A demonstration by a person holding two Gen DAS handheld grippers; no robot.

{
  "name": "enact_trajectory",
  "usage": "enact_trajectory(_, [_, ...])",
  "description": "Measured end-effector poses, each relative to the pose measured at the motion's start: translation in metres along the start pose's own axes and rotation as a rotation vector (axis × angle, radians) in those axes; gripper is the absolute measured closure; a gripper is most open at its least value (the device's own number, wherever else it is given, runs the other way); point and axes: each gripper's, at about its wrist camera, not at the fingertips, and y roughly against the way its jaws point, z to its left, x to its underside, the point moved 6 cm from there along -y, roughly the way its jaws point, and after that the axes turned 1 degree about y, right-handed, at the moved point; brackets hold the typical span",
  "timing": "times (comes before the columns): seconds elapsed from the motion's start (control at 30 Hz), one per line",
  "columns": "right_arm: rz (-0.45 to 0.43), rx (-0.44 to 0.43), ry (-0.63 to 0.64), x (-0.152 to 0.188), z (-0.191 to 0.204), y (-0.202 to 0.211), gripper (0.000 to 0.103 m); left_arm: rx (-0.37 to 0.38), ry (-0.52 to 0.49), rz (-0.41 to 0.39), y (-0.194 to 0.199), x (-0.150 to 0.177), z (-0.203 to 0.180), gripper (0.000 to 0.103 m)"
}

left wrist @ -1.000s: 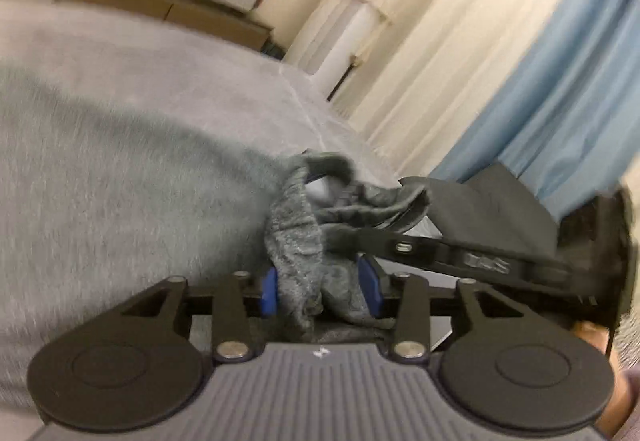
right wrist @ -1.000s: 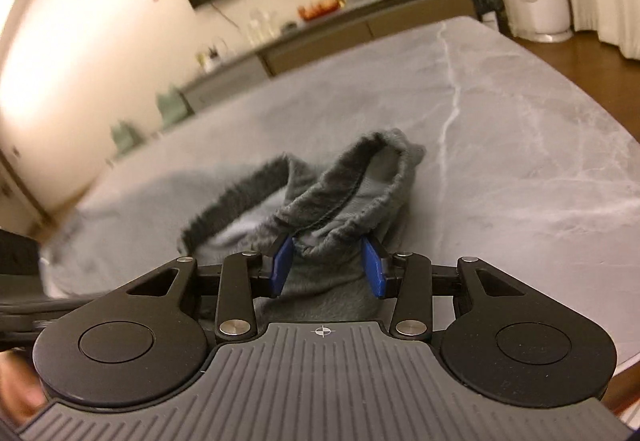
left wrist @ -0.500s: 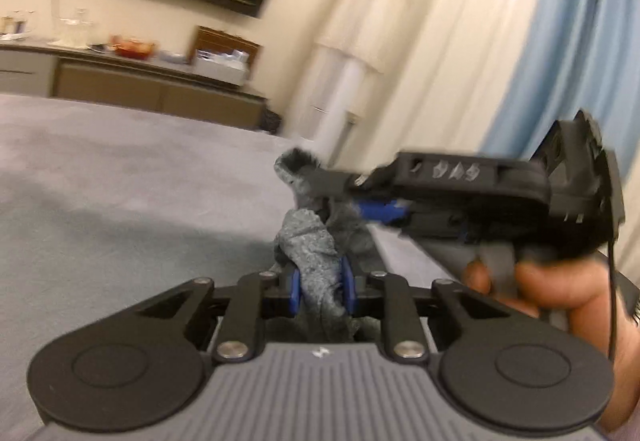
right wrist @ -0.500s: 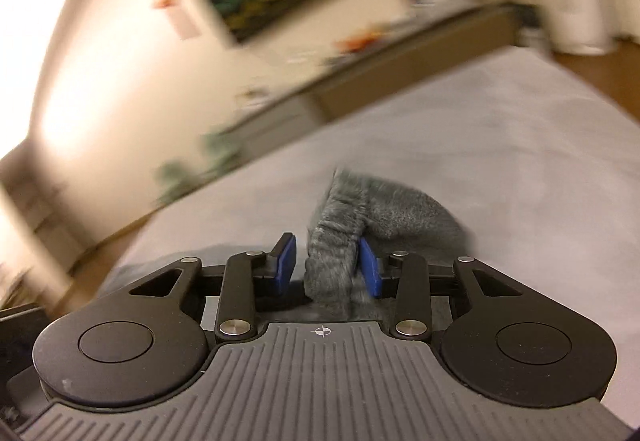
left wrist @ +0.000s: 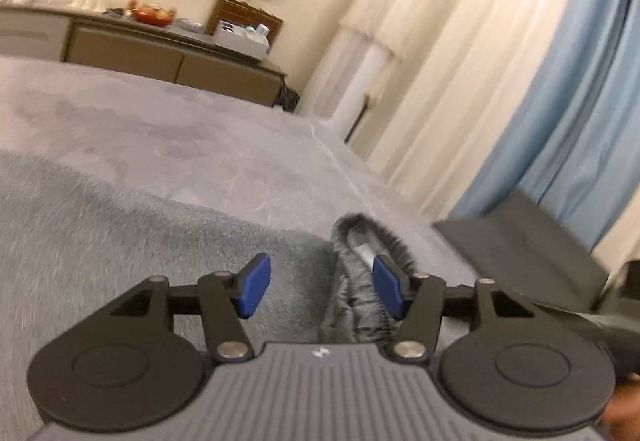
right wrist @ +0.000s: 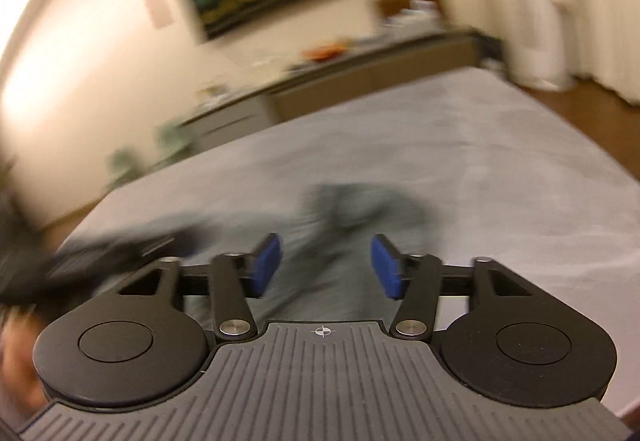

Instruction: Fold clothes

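A grey fleecy garment (left wrist: pixel 100 241) lies spread on the grey marble table (left wrist: pixel 200 129). One bunched fold (left wrist: pixel 360 241) stands up just inside the right pad of my left gripper (left wrist: pixel 321 281). The left gripper's jaws are opening; its left pad is well clear of the cloth and nothing is pinched. In the right wrist view the garment (right wrist: pixel 360 209) is a blurred grey heap on the table (right wrist: pixel 480 145), beyond my right gripper (right wrist: pixel 326 261). That gripper's jaws are opening too, with no cloth pressed between the pads. The left gripper (right wrist: pixel 100 253) shows as a dark blur at the left.
A long sideboard (left wrist: pixel 172 57) with small items runs along the far wall. A tall white unit (left wrist: pixel 360 81) and curtains stand at the right. A dark grey seat (left wrist: pixel 520 241) sits past the table's right edge. Wood floor (right wrist: pixel 580 109) lies beyond the far corner.
Both grippers had the garment's edge pinched and lifted half a second ago. Now both pairs of jaws stand apart and the cloth has dropped onto the table.
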Motion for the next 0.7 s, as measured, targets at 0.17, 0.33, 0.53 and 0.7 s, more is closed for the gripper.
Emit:
enact_trajectory(0.17, [0.102, 0.058, 0.294, 0.024, 0.044, -0.026, 0.053, -0.019, -0.065, 0.024, -0.006, 0.004, 0.001, 0.047])
enact_trajectory(0.33, [0.057, 0.146, 0.123, 0.009, 0.002, -0.003, 0.089, -0.012, -0.225, 0.041, -0.013, 0.002, -0.013, 0.047])
enact_trajectory(0.53, [-0.066, 0.135, -0.186, -0.002, -0.056, 0.041, 0.091, 0.018, -0.541, 0.172, -0.051, 0.015, -0.054, 0.045])
enact_trajectory(0.7, [-0.088, 0.173, -0.315, 0.005, -0.089, 0.048, 0.092, 0.042, -0.565, 0.194, -0.066, 0.019, -0.055, 0.044])
